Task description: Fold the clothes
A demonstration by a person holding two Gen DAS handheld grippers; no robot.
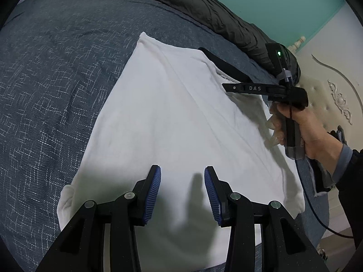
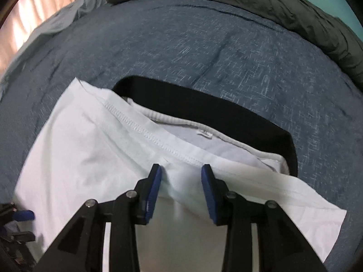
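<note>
A white T-shirt [image 1: 172, 122] lies spread on the blue bedcover. In the right wrist view its stitched hem [image 2: 145, 131] is folded up close to the ribbed collar [image 2: 181, 120], which rests on a flat black piece [image 2: 204, 104]. My right gripper [image 2: 181, 167] points down at that hem; a raised fold of the cloth lies between its blue pads [image 2: 154, 188], which stand apart. From the left wrist view the right gripper [image 1: 226, 87] shows in a person's hand [image 1: 304, 127]. My left gripper [image 1: 182, 168] is open above the shirt's near part, with nothing between its fingers.
The blue bedcover [image 1: 56, 86] stretches left and far of the shirt. A dark grey quilt [image 1: 204, 6] lies bunched along the far edge. A cream headboard [image 1: 335, 86] stands at the right, with a cable [image 1: 317, 217] hanging from the hand.
</note>
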